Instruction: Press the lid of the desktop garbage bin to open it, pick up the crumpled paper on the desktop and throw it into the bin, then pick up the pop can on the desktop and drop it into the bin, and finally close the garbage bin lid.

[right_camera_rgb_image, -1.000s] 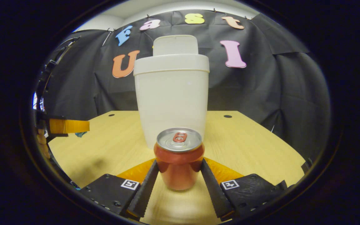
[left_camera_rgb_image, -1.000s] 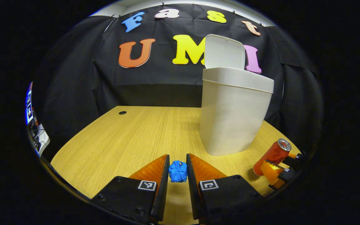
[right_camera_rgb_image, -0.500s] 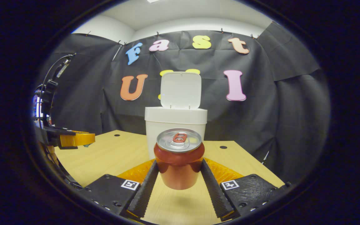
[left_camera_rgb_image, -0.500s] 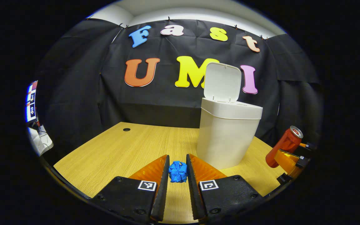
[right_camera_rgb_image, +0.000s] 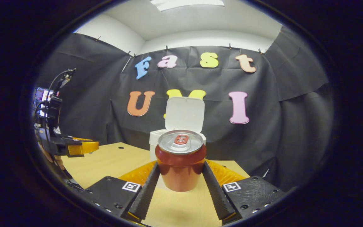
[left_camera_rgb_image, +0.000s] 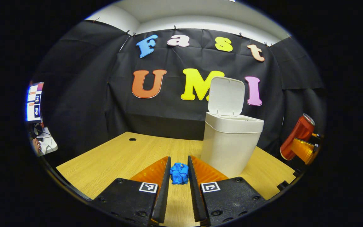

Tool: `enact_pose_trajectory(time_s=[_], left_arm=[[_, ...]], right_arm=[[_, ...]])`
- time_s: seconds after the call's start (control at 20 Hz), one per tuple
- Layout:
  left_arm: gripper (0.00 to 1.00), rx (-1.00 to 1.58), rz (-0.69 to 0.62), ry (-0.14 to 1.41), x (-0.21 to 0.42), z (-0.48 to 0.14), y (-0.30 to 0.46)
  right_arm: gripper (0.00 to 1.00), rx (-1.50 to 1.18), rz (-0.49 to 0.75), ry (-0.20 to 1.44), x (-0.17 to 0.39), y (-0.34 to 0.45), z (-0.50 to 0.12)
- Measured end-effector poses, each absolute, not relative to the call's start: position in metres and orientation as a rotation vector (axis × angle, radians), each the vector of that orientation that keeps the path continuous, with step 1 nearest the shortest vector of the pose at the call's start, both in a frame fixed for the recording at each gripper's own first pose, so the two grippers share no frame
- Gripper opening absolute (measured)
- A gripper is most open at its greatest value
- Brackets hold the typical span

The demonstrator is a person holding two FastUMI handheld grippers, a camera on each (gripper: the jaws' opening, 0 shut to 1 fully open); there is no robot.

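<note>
With the hinged lid (left_camera_rgb_image: 226, 96) propped upright, white desktop bin (left_camera_rgb_image: 230, 146) standing open ahead and to the right of the left gripper (left_camera_rgb_image: 179, 176) on the wooden desktop (left_camera_rgb_image: 115, 160), ready to receive both loads. Red pop can (right_camera_rgb_image: 180, 164) clamped upright between the right gripper (right_camera_rgb_image: 180, 176) fingers, clear of the desktop, bin straight ahead beyond it. Blue crumpled paper (left_camera_rgb_image: 179, 173) pinched in the narrow gap of the left gripper, raised, presumably for dropping first.

Both claw-mounted views above the desk (left_camera_rgb_image: 112, 160), facing the shared open bin (left_camera_rgb_image: 230, 145).
</note>
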State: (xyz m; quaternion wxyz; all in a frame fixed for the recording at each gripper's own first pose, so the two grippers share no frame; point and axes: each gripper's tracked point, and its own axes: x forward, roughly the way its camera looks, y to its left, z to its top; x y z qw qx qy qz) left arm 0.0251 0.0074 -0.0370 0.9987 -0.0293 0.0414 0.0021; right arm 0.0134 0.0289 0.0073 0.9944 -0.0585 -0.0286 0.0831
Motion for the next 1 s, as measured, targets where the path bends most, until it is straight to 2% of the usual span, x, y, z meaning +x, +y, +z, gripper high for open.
enact_pose_trajectory(time_s=[0.15,0.5,1.0], left_arm=[[0.36,-0.043,0.000,0.099,0.032,-0.044,-0.003],[0.36,-0.045,0.001,0.117,0.043,-0.041,-0.025],[0.36,-0.008,-0.002,0.078,0.077,0.018,-0.048]], right_arm=[[0.80,-0.086,0.207,-0.043,0.021,0.027,0.004],[0.80,-0.074,0.216,0.021,0.033,0.007,-0.004],[0.80,-0.072,0.255,0.010,0.026,0.010,-0.001]])
